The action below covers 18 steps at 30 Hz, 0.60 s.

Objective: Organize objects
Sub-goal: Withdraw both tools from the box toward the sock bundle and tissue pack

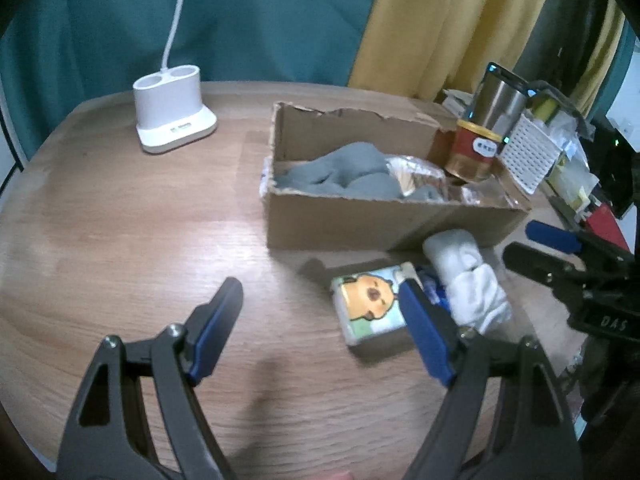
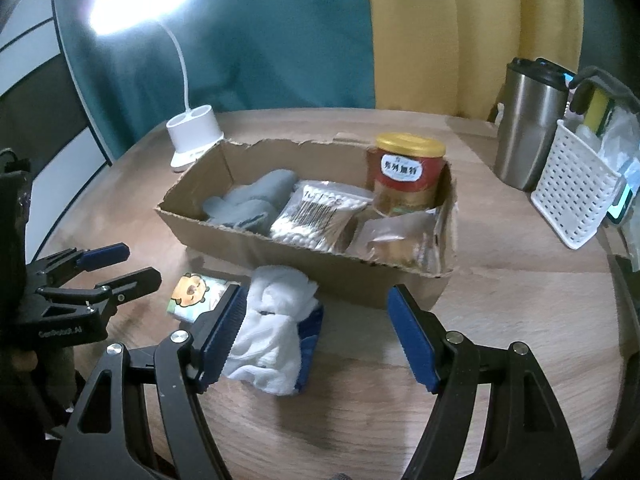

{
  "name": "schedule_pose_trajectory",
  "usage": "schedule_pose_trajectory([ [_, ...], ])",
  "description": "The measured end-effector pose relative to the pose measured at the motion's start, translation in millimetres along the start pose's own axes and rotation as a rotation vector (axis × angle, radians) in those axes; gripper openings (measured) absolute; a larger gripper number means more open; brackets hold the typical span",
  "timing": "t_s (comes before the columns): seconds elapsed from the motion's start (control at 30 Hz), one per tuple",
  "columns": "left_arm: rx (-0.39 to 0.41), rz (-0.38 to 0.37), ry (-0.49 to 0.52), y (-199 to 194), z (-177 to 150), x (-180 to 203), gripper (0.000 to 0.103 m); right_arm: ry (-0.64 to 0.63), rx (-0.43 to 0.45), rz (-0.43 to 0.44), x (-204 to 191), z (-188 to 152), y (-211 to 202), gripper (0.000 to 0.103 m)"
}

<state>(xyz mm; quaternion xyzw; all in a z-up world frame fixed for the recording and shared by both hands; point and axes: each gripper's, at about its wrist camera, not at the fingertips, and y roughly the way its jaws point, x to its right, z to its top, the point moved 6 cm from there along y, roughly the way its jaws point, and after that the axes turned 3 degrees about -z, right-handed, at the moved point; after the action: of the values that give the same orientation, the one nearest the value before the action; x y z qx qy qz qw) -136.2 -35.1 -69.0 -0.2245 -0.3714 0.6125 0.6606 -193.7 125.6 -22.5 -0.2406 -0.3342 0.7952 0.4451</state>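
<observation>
Two things, a white cloth (image 2: pixel 276 332) and a cartoon pack (image 2: pixel 196 294), wait on the counter (image 2: pixel 500 312) by the box (image 2: pixel 320 276); both grippers, left gripper (image 1: pixel 320 320) and right gripper (image 2: pixel 314 320), hang wide apart and empty, likely to grab them

Black tongs (image 1: pixel 320 300); blue ribbed pads (image 2: pixel 222 330); silver screws.
</observation>
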Motion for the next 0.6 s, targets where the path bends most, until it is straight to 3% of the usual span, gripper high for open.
schedule_pose_trajectory([
  [0.47,-0.033,-0.001,-0.023,9,-10,0,0.081,-0.046,-0.062,0.062,-22,-13,24,0.075],
  [0.6,-0.043,-0.008,-0.019,12,-12,4,0.081,-0.057,-0.089,0.070,-25,-18,34,0.060],
])
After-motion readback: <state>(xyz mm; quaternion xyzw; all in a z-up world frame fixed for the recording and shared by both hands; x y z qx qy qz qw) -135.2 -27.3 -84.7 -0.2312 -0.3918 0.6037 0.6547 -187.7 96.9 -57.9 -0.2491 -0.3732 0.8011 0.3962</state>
